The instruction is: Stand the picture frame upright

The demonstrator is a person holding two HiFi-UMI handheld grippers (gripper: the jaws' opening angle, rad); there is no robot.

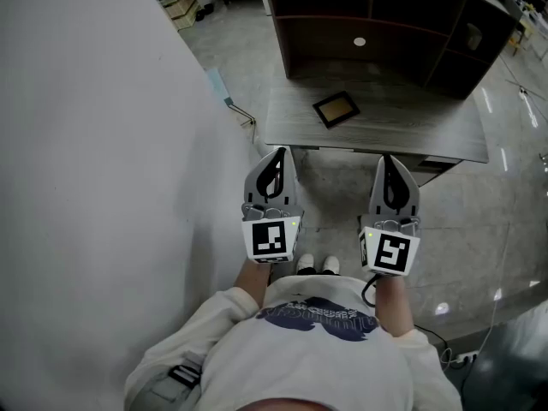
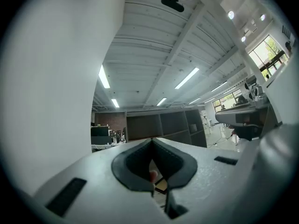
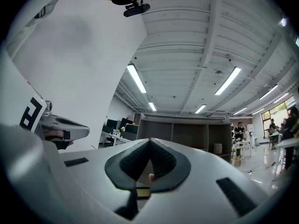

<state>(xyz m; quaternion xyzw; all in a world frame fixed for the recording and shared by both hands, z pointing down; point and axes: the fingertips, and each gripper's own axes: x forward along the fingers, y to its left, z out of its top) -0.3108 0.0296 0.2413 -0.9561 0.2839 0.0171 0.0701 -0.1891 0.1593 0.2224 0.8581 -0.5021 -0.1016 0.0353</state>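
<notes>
We find the picture frame [image 1: 336, 109] lying flat on the grey wood-grain table [image 1: 428, 131]. It is a small rectangle with a dark border and a tan centre, turned askew to the table's front edge. It lies left of the middle, just in front of the dark brown shelf unit [image 1: 377, 7] at the rear of the table. The unit has open compartments, and a small white round object [image 1: 360, 41] sits in the central one (we cannot tell what it is).

Both tools are held short of the table, over the floor, well apart from the frame. The left gripper [image 1: 278, 153] has pale grey tapered jaws brought fully together, and the left gripper view shows dark ribbed pads meeting at the tip with no object held. The right gripper [image 1: 390, 159] is likewise closed and empty. Each carries a cube with black-and-white square markers at its rear.

Between the grippers and the frame lie the table's front edge and a strip of its top. A smooth white wall [image 1: 86, 144] runs close along the left. The floor [image 1: 342, 187] is glossy grey with light reflections. The person's white shoes [image 1: 317, 265] show below the grippers. A cable and socket strip [image 1: 467, 358] lie at lower right, and cardboard boxes [image 1: 181, 5] stand far off at upper left.
</notes>
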